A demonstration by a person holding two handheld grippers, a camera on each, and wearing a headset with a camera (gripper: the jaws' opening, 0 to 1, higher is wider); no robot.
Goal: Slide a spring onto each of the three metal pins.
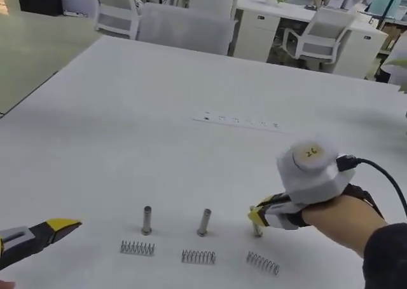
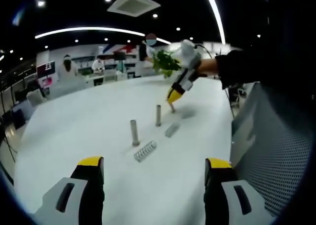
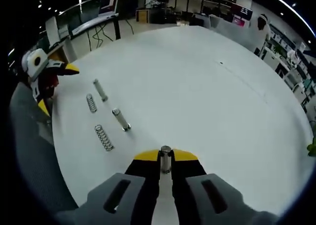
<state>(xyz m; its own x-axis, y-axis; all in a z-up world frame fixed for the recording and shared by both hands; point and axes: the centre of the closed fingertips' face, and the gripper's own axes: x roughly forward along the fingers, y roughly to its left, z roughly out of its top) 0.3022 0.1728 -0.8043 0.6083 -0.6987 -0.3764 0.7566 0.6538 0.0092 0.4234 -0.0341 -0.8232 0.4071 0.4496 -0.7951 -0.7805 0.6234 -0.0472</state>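
In the head view, three pins stand upright in a row on the white surface (image 1: 191, 143): the left pin (image 1: 147, 220), the middle pin (image 1: 204, 222) and the right pin (image 1: 257, 229). Three springs (image 1: 198, 257) lie flat, one just in front of each pin and apart from it. The right gripper (image 1: 256, 218) has its yellow tips at the right pin, while the left gripper (image 1: 63, 225) sits at the lower left, well apart from the row. In the left gripper view, the left gripper (image 2: 154, 163) has its fingers (image 2: 91, 165) spread wide with nothing between them. Beyond them two pins and two springs can be counted, and further off the right gripper (image 2: 174, 97) points down at the surface (image 2: 74, 136). In the right gripper view, the right gripper (image 3: 165, 161) has its fingers (image 3: 143, 158) clenched on the right pin (image 3: 165, 155), whose top pokes up between the yellow tips. The other two pins and two springs lie to the left on the surface (image 3: 197, 76), with the left gripper (image 3: 57, 88) at the edge.
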